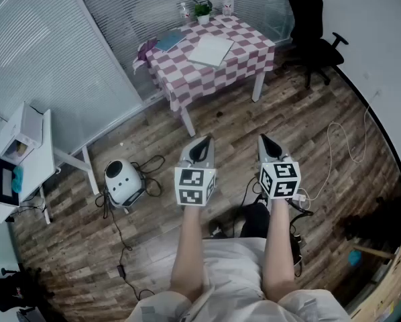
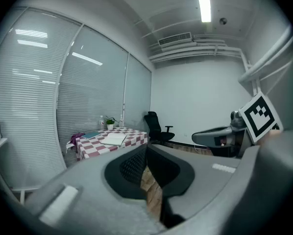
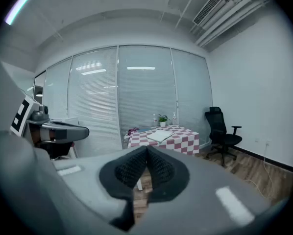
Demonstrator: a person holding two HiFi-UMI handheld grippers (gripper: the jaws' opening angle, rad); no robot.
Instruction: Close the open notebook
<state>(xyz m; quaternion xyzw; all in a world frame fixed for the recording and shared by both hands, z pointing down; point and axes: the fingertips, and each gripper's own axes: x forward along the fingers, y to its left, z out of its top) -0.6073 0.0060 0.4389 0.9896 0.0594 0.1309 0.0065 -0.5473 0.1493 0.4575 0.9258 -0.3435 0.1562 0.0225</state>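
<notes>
An open white notebook (image 1: 211,49) lies on a table with a pink-and-white checked cloth (image 1: 247,42) at the far side of the room. It also shows small in the left gripper view as the notebook (image 2: 115,138) and in the right gripper view as the notebook (image 3: 159,135). My left gripper (image 1: 199,141) and right gripper (image 1: 265,139) are held side by side over the wooden floor, well short of the table. Both are shut with nothing between their jaws, tips pointing toward the table.
A teal book (image 1: 169,41), a potted plant (image 1: 202,11) and bottles (image 1: 226,4) share the table. A black office chair (image 1: 311,25) stands to its right. A white round device (image 1: 123,181) with cables lies on the floor at left, beside a white side table (image 1: 43,159).
</notes>
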